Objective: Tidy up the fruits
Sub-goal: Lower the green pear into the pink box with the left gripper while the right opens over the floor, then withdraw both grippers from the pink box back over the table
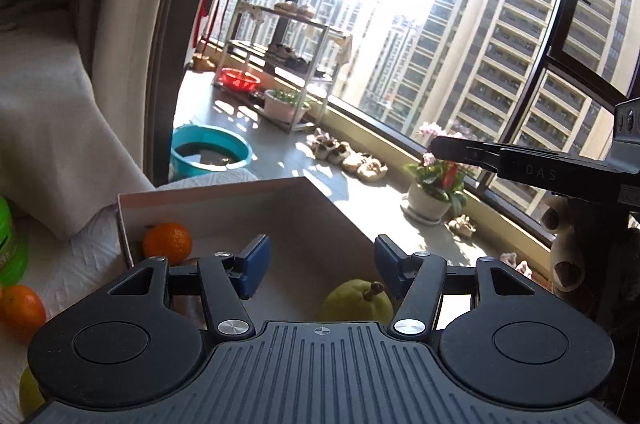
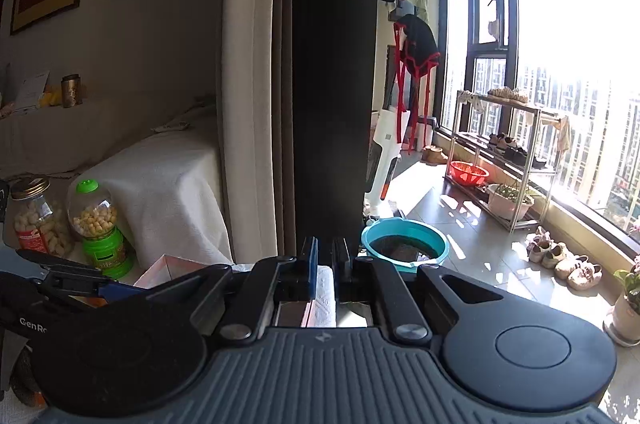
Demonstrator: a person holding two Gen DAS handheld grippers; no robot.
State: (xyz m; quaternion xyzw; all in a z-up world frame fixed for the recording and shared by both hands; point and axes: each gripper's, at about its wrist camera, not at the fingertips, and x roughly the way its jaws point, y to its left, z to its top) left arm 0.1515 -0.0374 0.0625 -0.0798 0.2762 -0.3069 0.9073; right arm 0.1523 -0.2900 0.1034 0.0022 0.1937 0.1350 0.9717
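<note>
Inside open cardboard box [image 1: 224, 200]: one orange [image 1: 167, 242] at far-left corner, one green pear [image 1: 356, 302] on floor near right wall. Outside box, left, on white cloth [image 1: 80, 256]: one more orange [image 1: 22, 306], plus green fruit [image 1: 30, 392] at frame edge, kind unclear. Left gripper [image 1: 318, 266] over box, jaws spread wide, nothing between. Right gripper [image 2: 325, 258] clenched, holding nothing. Two snack jars: one green-capped [image 2: 98, 220], one gold-lidded [image 2: 34, 216].

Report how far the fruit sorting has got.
Done: an orange and a pear already lie in the box. In hand: nothing; the left gripper is open over the box, the right gripper shut and empty. Left: another orange and a green fruit outside it.
</note>
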